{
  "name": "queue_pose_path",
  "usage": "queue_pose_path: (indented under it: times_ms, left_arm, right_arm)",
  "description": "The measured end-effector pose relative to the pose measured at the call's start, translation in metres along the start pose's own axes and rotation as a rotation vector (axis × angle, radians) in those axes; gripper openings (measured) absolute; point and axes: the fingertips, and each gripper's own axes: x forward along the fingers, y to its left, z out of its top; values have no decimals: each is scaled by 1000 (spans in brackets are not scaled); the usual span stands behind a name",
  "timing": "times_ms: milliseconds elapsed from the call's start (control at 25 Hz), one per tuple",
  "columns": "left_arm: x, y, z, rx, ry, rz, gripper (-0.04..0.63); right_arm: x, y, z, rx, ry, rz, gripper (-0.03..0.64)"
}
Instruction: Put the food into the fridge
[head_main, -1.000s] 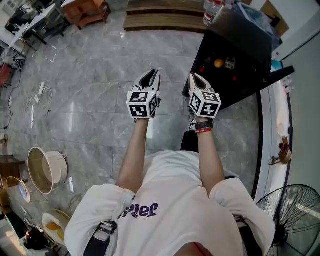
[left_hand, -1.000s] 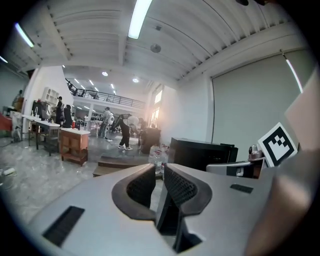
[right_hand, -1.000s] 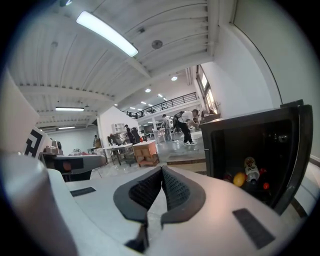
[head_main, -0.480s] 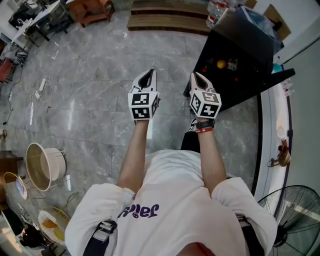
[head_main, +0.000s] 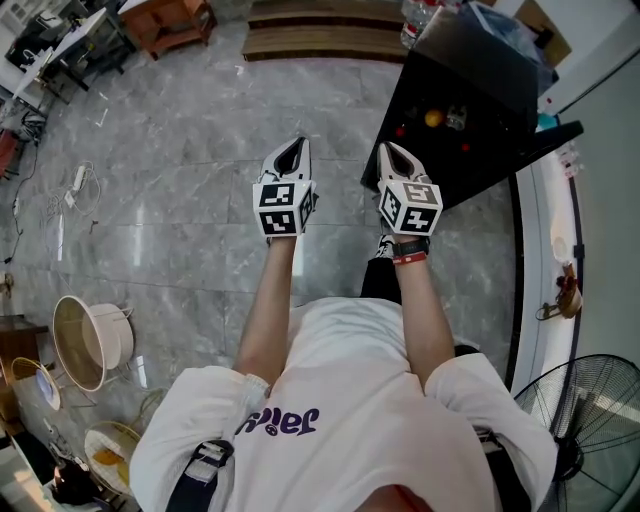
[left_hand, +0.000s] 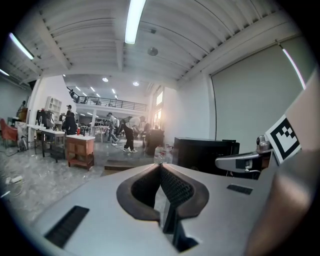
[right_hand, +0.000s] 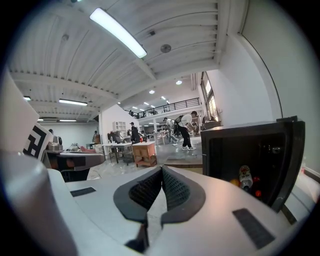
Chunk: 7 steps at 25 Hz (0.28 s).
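Observation:
A small black fridge (head_main: 470, 110) stands open at the right, its door (head_main: 545, 145) swung out. Inside it I see an orange fruit (head_main: 434, 118), a small bottle (right_hand: 244, 177) and red items (right_hand: 257, 193). My left gripper (head_main: 293, 148) is held out over the marble floor, left of the fridge, jaws shut and empty. My right gripper (head_main: 391, 152) is held level at the fridge's near left corner, shut with nothing in it. In the right gripper view the fridge interior (right_hand: 250, 160) lies ahead to the right.
A beige bucket (head_main: 90, 340) and plates with food (head_main: 105, 450) lie at lower left. A standing fan (head_main: 585, 420) is at lower right. Wooden furniture (head_main: 165, 20) and a low pallet (head_main: 320, 35) stand further off. People move in the far room (left_hand: 127, 135).
The left gripper's jaws have closed from a slight gap to fully shut. Both grippers stay almost in the same place; the view shifted a little.

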Motion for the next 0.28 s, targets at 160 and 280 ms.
queue_pose_path:
  times_ms: [160,280]
  left_arm:
    - [11,-8,-13,-4,37,-29,21]
    - [17,-11,-27,-6,79,-61,21]
  right_arm:
    - [-2,-11,-4,12,2,-9,12]
    - [-2,-11,-9,25,9,-7,12]
